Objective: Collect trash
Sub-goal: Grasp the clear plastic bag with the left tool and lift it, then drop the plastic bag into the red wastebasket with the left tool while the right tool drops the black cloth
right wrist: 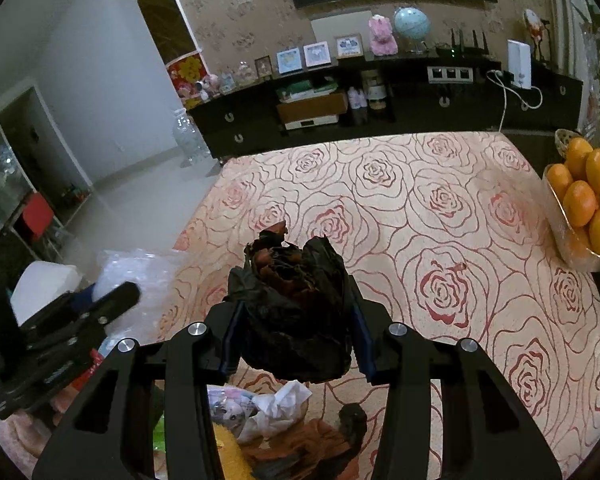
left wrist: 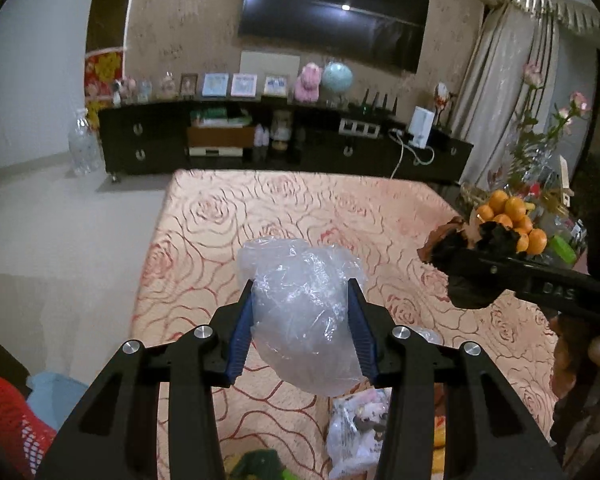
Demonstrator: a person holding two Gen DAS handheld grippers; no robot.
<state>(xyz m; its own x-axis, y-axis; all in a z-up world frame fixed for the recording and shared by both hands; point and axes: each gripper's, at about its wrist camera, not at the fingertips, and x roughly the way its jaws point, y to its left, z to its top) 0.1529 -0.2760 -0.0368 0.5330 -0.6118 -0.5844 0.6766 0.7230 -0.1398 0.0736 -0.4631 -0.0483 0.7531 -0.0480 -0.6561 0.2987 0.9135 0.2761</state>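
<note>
Above the rose-patterned tablecloth, the left gripper was clamped on a crumpled clear plastic bag, its blue pads pressed into the bag's two sides and the whole wad held off the table. To its right, the right gripper squeezed a black plastic bag stuffed with dried brown leaves (the leaves poked out of the bag's top, toward the far wall). Both bundles hung apart from each other, the black one a little farther forward in the left wrist view.

Below the grippers, at the near edge of the table, lay a heap of other trash: a white crumpled tissue, a printed wrapper and more brown scraps. A bowl of oranges stood at the table's right edge. Beyond the table ran a dark sideboard carrying picture frames, a pink plush toy and a globe, under a wall-mounted television.
</note>
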